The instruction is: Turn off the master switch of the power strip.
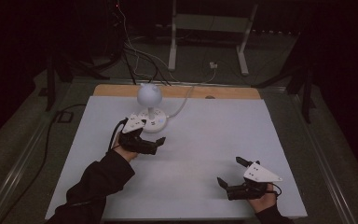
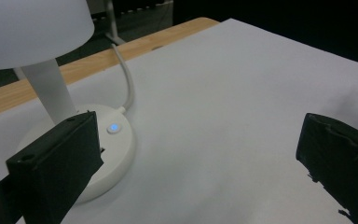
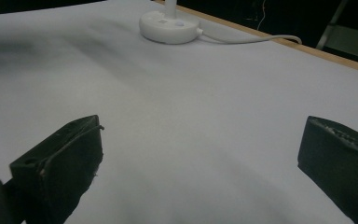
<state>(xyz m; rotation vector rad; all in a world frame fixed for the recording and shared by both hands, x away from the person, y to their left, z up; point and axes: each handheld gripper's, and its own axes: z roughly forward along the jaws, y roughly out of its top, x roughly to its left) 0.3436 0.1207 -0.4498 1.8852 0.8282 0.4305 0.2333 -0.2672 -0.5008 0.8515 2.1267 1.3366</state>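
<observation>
Right now the small white lamp stands at the far middle of the tabletop, its round base flat on the white sheet and its cord trailing off toward the wooden back edge. The left gripper hovers just beside that base on the near side, jaws spread wide and holding nothing; in the left gripper view one jaw sits right at the rim of the base, close to the little blue-lit button, though whether it touches the base I cannot tell. The right gripper rests well apart, near the front right of the tabletop, also released and empty

The work in hand looks like pressing that button, or gripping the base. The main risk is the lamp's build: a thin stem carries a wide shade, so a sideways knock from the near jaw could tilt it or slide it across the smooth sheet. A push that lands off the button would shove the base instead of clicking it. The cord could also snag or drag the lamp if the base gets moved. With the right gripper so far off, nothing steadies the lamp
</observation>
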